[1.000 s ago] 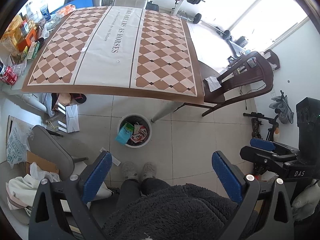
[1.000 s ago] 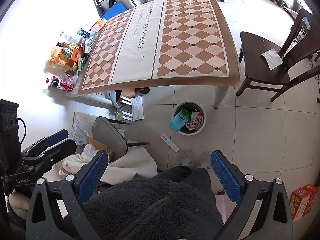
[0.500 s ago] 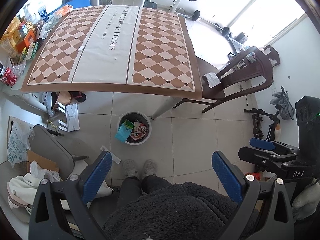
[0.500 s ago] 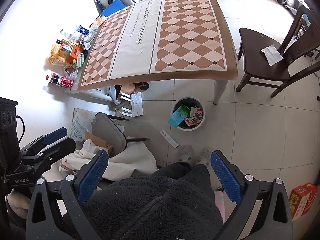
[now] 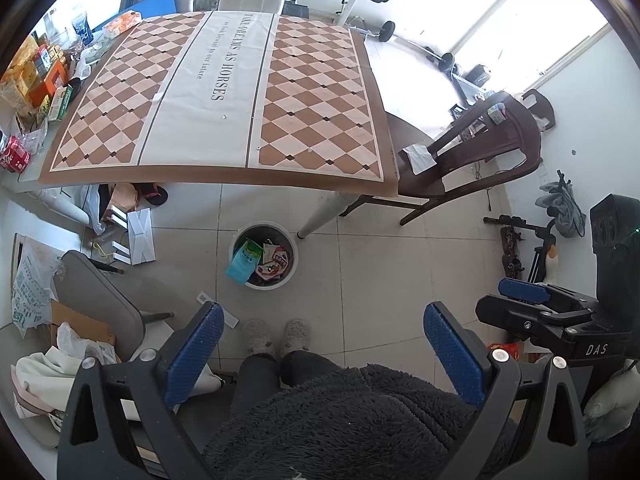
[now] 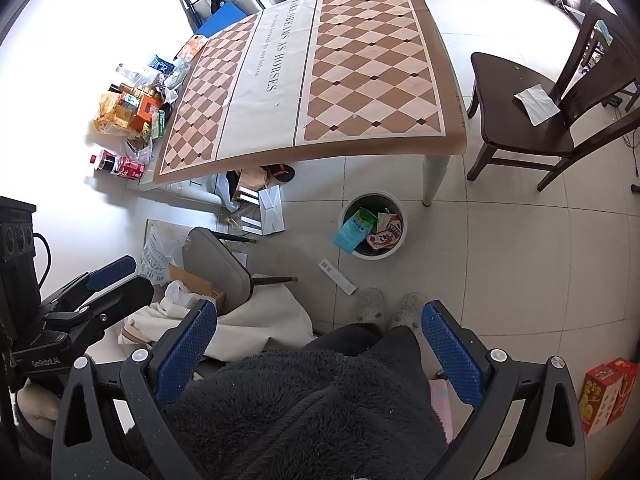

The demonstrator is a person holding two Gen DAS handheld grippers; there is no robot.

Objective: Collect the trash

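A white trash bin (image 5: pixel 295 258) stands on the tiled floor below the table's near edge, with a teal packet (image 5: pixel 243 261) and red snack wrappers (image 5: pixel 275 262) in it. It also shows in the right wrist view (image 6: pixel 396 206). A white paper strip (image 6: pixel 337 276) lies on the floor near my feet. My left gripper (image 5: pixel 323 352) is open and empty, high above the floor. My right gripper (image 6: pixel 318 350) is open and empty too.
A table with a checkered cloth (image 5: pixel 312 96) fills the upper view. Snack boxes and a cola bottle (image 6: pixel 120 164) lie at its left end. A dark wooden chair (image 6: pixel 520 120) with a tissue on it stands on the right. A grey chair (image 6: pixel 216 264) and bags sit on the left.
Both grippers have risen and pulled back a little from the table, so bin and table look smaller. Both stay open and empty.
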